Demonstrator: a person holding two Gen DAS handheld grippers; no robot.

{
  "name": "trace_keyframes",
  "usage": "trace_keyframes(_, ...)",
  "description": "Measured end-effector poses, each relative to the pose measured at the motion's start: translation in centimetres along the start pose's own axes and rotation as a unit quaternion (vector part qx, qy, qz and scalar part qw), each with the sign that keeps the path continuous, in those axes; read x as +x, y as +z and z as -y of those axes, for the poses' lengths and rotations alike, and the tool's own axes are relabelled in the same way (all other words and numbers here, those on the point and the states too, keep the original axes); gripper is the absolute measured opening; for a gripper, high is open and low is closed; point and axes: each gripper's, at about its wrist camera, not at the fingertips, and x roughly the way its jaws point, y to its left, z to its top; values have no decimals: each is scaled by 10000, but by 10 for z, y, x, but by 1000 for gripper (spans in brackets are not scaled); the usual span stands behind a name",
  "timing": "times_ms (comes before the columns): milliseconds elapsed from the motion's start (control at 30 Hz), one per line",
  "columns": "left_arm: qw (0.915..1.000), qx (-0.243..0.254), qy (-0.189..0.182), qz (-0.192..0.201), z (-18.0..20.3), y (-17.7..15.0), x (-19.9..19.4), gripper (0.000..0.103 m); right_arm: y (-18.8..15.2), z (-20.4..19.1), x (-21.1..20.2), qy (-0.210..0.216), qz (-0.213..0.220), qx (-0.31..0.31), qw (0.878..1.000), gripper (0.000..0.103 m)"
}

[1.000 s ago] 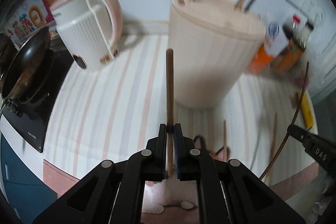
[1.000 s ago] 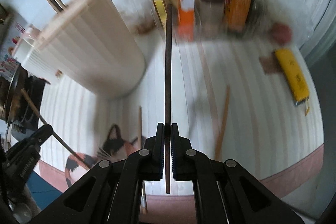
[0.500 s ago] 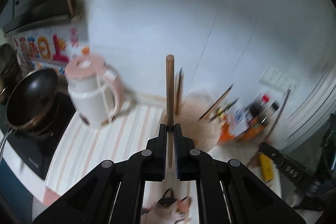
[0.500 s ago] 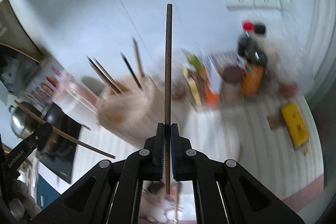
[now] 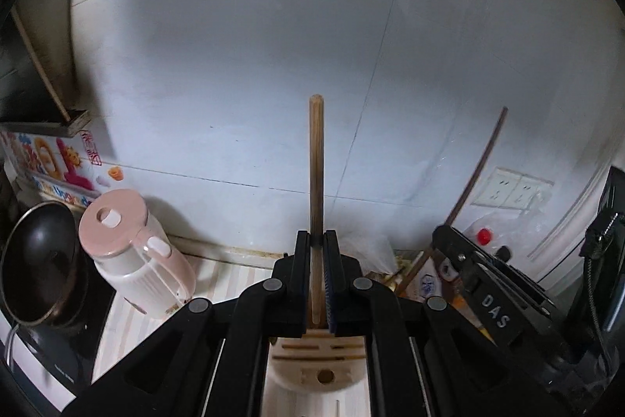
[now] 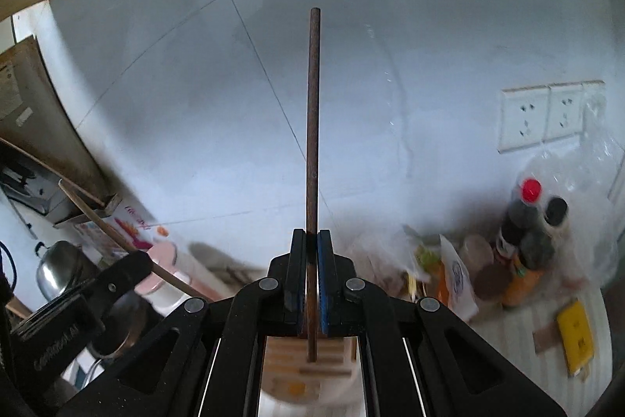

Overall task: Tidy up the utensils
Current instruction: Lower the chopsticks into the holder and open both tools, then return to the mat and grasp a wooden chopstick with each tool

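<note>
Chopsticks [image 5: 315, 182] now raised over holder [image 5: 318, 358].

"DAS" on right gripper [image 5: 493, 303] body; left gripper [image 6: 54, 339] lettering blurred, poss. "GenRobot.AI".

Two matte black plastic rigs, pretty much twins. Left tool [image 5: 319, 276]: chunky angular linkage arms with triangular cutouts, round silver-grey pivot screws at the joints, blue ribbed pads [image 5: 329, 294] lining the inner faces of the fingers. Right tool [image 6: 311, 276]: same black frame, same grey screws, same blue lining. Seen side-on from the left camera, right tool body carries raised "DAS" lettering plus a small screw up near the tip, black cable looping beside it. Other body embossed with lettering too, unreadable here.
</note>
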Motion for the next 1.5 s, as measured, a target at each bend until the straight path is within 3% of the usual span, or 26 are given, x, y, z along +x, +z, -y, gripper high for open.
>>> trace_keyframes(333,9949,-22,-22,-1005,-9,-15,55,6,-17,1,63,-136,-338,-192,9992,6)
trace_keyframes(400,9944,-139,-41,-1045,-12,-14,47,9,-20,2,71,-92,-630,-247,9977,6)
trace_keyframes(500,9969,-191,87,-757,-14,-8,16,11,-17,6,61,-46,-776,-151,9969,12)
trace_keyframes(533,9972,-225,117,-702,-18,-8,11,22,-15,10,54,-78,-738,-118,9972,15)
trace_keyframes(567,9974,-259,176,-653,-21,-9,3,50,-13,11,44,-78,-661,-72,9978,16)
trace_keyframes(633,9971,-344,347,-589,-27,-15,-6,87,-11,14,25,-177,-627,-54,9979,20)
trace_keyframes(733,9962,-453,516,-528,-39,-38,-20,89,-17,25,-4,-459,-674,-6,9967,32)
trace_keyframes(833,9942,-381,739,-677,-43,-62,-19,103,-35,45,-26,-758,-775,143,9940,47)
trace_keyframes(967,9897,-176,919,-1088,-40,-108,-2,103,-73,82,-41,-1092,-1053,457,9874,55)
trace_keyframes(1100,9821,-27,1007,-1590,-30,-151,23,103,-120,114,-37,-1331,-1540,708,9765,55)
trace_keyframes(1267,9671,331,1020,-2309,-1,-214,62,103,-172,150,-25,-1624,-2125,883,9595,55)
trace_keyframes(1500,9537,668,909,-2787,36,-270,97,103,-229,192,-8,-1925,-2796,1060,9346,55)
